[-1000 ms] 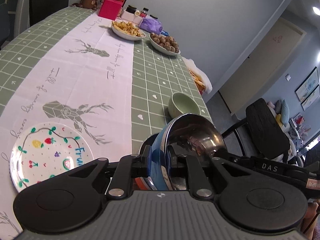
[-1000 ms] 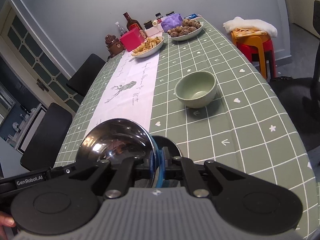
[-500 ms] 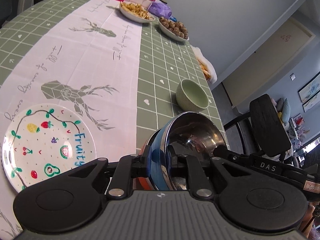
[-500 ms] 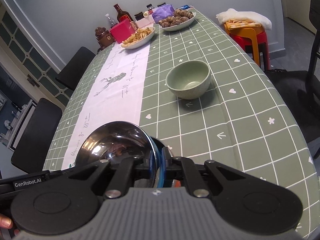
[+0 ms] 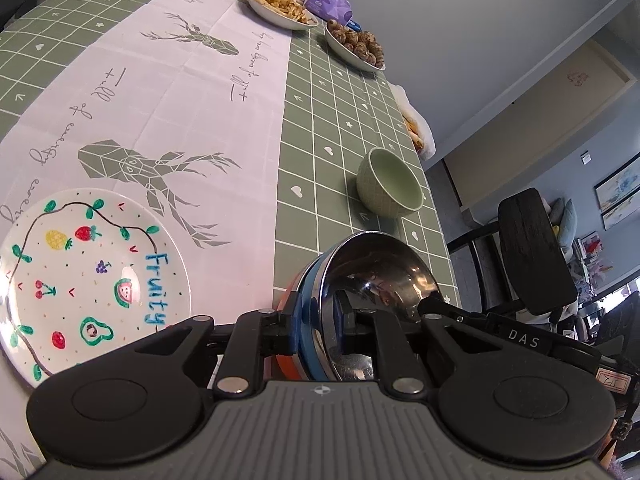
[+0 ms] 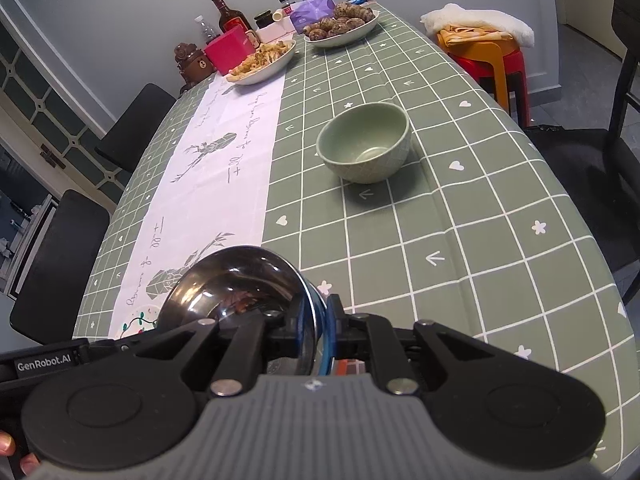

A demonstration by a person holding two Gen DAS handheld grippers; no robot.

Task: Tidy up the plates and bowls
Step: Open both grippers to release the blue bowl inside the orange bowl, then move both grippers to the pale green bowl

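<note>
A shiny steel bowl [image 5: 380, 272] [image 6: 240, 280] sits nested in a blue bowl [image 5: 308, 312] [image 6: 324, 344], with an orange dish [image 5: 286, 364] under them, low over the table's near end. My left gripper [image 5: 320, 320] is shut on the left rim of this stack. My right gripper [image 6: 320, 320] clamps the opposite rim; its jaws are opening, with the rim still between the pads. A pale green bowl [image 5: 390, 188] [image 6: 366, 142] stands empty farther up the green cloth. A white fruit-painted plate [image 5: 88, 276] [image 6: 136, 322] lies left of the stack.
Two white plates of food [image 6: 264, 62] [image 6: 340, 28], a pink box [image 6: 228, 50], bottles and jars crowd the table's far end. Black chairs [image 6: 132, 128] [image 5: 532, 252] stand on both sides. An orange stool [image 6: 484, 56] with cloth is at the right.
Both grippers have sunk toward the table with the bowl stack between them. The fruit plate and green bowl look nearer and larger. The right jaws stand slightly wider.
</note>
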